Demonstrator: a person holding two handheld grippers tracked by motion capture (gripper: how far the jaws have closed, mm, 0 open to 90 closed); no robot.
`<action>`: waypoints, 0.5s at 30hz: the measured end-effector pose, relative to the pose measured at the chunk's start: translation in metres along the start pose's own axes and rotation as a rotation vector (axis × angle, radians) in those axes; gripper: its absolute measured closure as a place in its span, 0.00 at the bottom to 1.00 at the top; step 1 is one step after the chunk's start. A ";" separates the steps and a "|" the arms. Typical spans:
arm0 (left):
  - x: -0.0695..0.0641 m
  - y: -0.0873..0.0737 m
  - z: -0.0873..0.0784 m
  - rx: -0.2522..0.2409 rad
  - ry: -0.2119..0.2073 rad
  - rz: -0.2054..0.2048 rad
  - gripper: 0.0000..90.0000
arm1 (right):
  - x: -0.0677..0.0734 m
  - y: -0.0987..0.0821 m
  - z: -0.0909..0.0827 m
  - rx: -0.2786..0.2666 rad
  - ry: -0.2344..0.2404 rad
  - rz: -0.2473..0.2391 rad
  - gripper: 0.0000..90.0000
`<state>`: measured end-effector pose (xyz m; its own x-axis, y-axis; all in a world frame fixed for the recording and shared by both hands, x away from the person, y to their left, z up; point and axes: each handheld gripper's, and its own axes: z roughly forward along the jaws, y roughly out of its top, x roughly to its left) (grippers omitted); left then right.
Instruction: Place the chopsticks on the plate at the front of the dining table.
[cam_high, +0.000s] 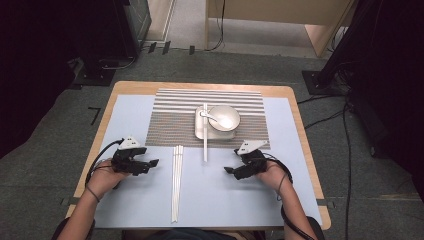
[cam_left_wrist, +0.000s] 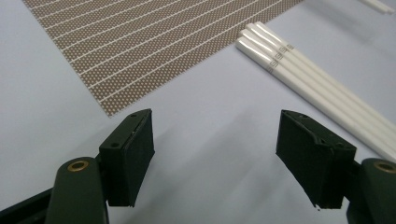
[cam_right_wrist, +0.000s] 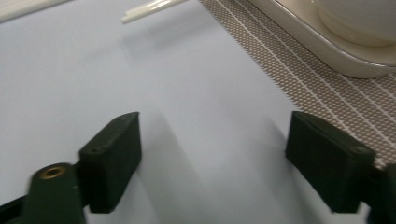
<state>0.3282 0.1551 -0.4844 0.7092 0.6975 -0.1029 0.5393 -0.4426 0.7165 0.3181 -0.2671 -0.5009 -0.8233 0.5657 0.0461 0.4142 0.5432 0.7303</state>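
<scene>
Now: both my grippers open, empty, over the blue mat.
High view: left gripper near white chopsticks, right gripper apart. Left gripper view adds patterned bands at stick ends; right gripper view, glossy tray on woven placemat.

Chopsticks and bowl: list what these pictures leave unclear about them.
- Chopsticks: the high view is too small to count them; in the left gripper view the right edge cuts off their far ends, and the band marks are too small to read.
- Bowl: the right gripper view's top edge cuts it off, so nothing inside it shows there.
- Spoon: too small in the high view to tell whether it holds anything.
</scene>
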 end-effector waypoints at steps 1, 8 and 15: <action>0.001 -0.001 0.000 0.001 0.004 0.007 0.30 | 0.001 -0.001 0.001 -0.006 0.008 0.000 0.17; 0.003 -0.006 0.002 -0.001 0.019 0.055 0.30 | 0.002 -0.001 0.002 -0.001 -0.002 -0.015 0.16; 0.010 -0.010 0.000 -0.007 0.033 0.058 0.30 | 0.002 -0.001 0.002 -0.001 -0.001 -0.014 0.16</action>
<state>0.3297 0.1665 -0.4932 0.7236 0.6891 -0.0386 0.4947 -0.4788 0.7253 0.3164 -0.2653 -0.5026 -0.8287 0.5586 0.0354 0.4022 0.5503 0.7317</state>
